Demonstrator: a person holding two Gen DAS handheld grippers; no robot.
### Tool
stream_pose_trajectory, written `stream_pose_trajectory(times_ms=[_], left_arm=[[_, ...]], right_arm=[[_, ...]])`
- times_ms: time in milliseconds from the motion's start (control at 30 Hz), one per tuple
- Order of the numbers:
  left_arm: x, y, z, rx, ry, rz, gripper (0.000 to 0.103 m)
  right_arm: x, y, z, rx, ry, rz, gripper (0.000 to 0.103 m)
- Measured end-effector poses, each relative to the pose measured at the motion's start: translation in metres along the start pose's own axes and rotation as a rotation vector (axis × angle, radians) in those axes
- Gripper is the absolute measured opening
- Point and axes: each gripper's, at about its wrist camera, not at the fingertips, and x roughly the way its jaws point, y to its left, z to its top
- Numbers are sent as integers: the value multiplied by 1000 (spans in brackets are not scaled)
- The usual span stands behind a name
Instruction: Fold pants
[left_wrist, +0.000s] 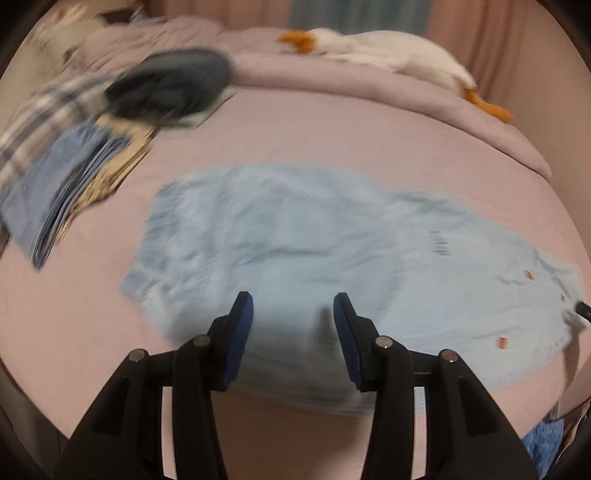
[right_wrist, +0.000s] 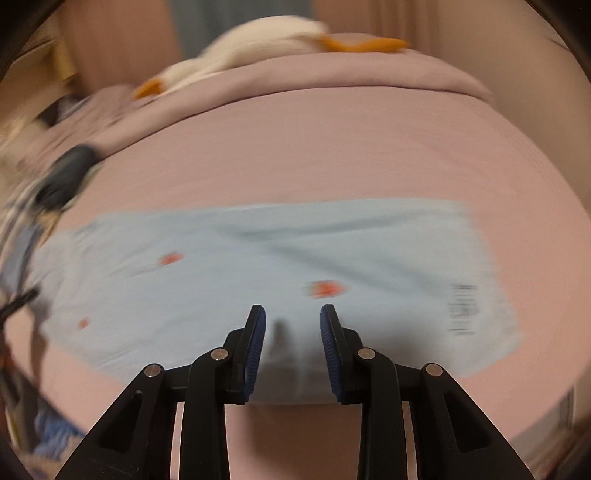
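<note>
The light blue pants lie spread flat across the pink bed, with small red marks on the cloth. Both the left tool and the right tool hover over the near edge, fingers apart and holding nothing. A pile of clothes sits at the bed's left, a white plush goose behind.

You see pale blue pants with small orange-red marks on a pink bedsheet, blue-padded fingers

Right gripper over pale blue pants on pink bed sheet.
Jaws apart, empty, above near edge. Pants flat, orange-red spots, blurred. White plush duck beyond, on folded blanket.
</note>
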Motion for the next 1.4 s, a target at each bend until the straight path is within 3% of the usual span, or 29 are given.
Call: stream_pose_trajectory(times_ms=[167, 267, 400, 567, 733, 967, 1033, 1200, 1300, 1400], left_arm=[[7, -52, -5, 142, 29, -86, 47], [18, -73, -16, 214, 62, -99, 47], [26, -82, -32, 295, 72, -69, 49], [26, -69, -32, 260, 69, -91, 58], [25, -73, -36, 267, 56, -98, 58], [24, -74, -38, 255, 47, -119, 59], [23, -74, -39, 251, 46, -124, 59], [23, -73, -37, 238, 51, -134, 60], [24, -74, -36, 232, 58, -137, 61], [25, -76, -34, 223, 64, -135, 64]], right_arm=[[20, 67, -2, -173, 4, 97, 30], [37, 82, -8, -272, 48, 86, 30], [44, 78, -17, -323, 71, 59, 31], [35, 67, -24, -276, 56, 112, 35], [23, 39, -20, -101, 64, 148, 35], [0, -75, -27, 504, -56, 90, 35], [-8, -100, -35, 620, -88, 63, 36], [-24, -130, -55, 760, -133, -16, 42], [-25, -139, -69, 818, -135, -3, 42], [-16, -139, -78, 855, -131, 70, 43]])
